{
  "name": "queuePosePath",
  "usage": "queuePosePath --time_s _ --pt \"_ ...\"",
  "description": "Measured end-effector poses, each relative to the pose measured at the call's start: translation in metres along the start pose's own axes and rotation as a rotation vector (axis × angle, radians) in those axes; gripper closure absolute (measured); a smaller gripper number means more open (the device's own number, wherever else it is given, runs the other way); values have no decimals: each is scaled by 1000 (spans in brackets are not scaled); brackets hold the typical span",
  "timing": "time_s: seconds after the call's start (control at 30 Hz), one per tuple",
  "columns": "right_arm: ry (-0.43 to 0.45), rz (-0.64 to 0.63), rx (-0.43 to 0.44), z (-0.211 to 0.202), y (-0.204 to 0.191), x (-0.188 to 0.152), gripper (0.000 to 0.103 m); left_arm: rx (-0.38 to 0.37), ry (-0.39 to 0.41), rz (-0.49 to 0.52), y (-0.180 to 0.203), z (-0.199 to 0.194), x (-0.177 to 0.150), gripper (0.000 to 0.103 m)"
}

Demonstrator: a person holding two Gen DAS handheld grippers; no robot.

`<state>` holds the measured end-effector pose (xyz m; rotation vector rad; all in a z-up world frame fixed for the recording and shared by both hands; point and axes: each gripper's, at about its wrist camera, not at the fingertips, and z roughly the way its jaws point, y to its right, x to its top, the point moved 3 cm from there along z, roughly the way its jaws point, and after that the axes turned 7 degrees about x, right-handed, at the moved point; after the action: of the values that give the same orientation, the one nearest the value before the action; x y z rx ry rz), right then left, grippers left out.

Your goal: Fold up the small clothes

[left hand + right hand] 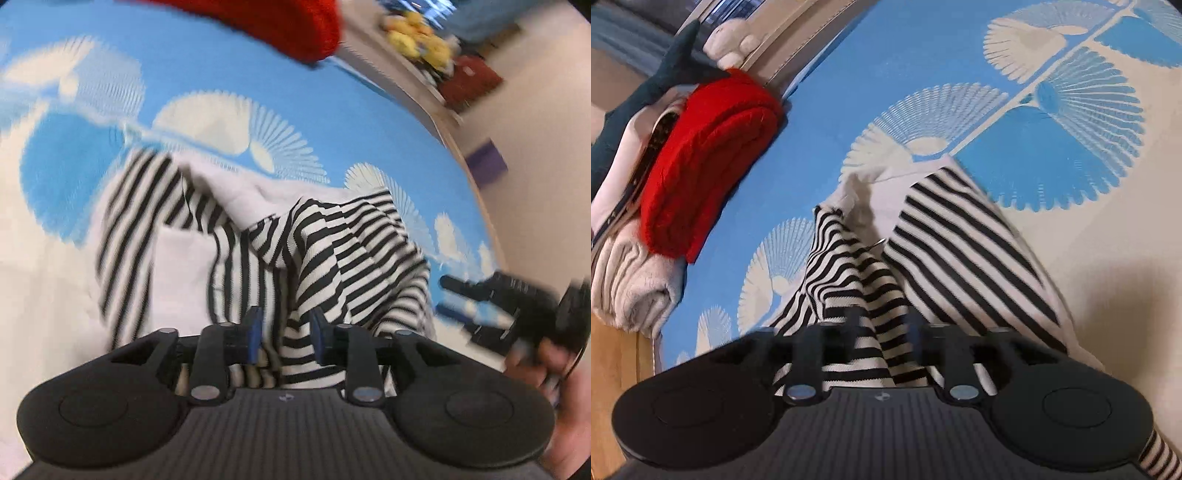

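Right under our left gripper (284,338) sits the striped top (332,258), so we'll use that garment as the anchor for everything else. The blue pads stand apart with striped cloth showing in the gap, but they don't look pressed on it, so we'd call that one open and not gripping. Same story on our right gripper (882,328): its fingers are blurry in the wrist view, yet there's a clear gap between them and the stripes run through it loose, nothing pinched as far as we can tell.

The striped top is bunched up, half folded on the blue and white bedspread (221,74), with a white inner panel (882,192) showing at its far end. Its long axis runs pretty much straight away from both sets of fingers, so the near edge is the bit we've got closest to hand. From the left wrist view, the right gripper (476,306) hangs just off the garment's right side, while the left one is right over the cloth, so we reckon the left is better placed for the next pinch.

Farther out beyond the top, well apart from it, a folded red knit (713,158) rests on a cream garment (631,288) by the bed's edge. Looks like the done pile to us.
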<state>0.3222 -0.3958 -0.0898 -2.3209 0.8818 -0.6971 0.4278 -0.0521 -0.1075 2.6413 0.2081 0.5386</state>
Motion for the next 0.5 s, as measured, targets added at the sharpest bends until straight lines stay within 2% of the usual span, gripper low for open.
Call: queuePosePath --time_s 0.03,0.1,0.2,0.27,0.3,0.33,0.37,0.43,0.47,0.5 --pt "-12 -1 19 5 -2 -2 51 -9 -15 -35 0 5 1 57" --pt "-43 -7 49 15 -8 -6 50 -16 -50 -56 7 16 0 46" --pt "-82 -81 -6 32 -18 -14 49 -5 -99 -12 19 25 -10 45" --pt "-117 -121 -56 42 -19 -20 51 66 -117 34 24 35 -16 47" --pt "-123 -123 -69 45 -18 -21 58 99 -126 48 23 38 -17 63" --pt "-127 -116 -59 46 -18 -21 86 115 -134 51 21 38 -19 94" --pt "-123 -106 -32 45 -18 -21 99 123 -127 33 18 38 -16 101" --pt "-50 -70 82 30 -25 -13 99 112 -45 6 13 21 -2 101" --pt "-11 -54 144 19 -30 -8 99 103 29 8 13 6 7 101" --pt "51 -32 226 3 -37 -1 99 83 135 18 14 -14 17 101"
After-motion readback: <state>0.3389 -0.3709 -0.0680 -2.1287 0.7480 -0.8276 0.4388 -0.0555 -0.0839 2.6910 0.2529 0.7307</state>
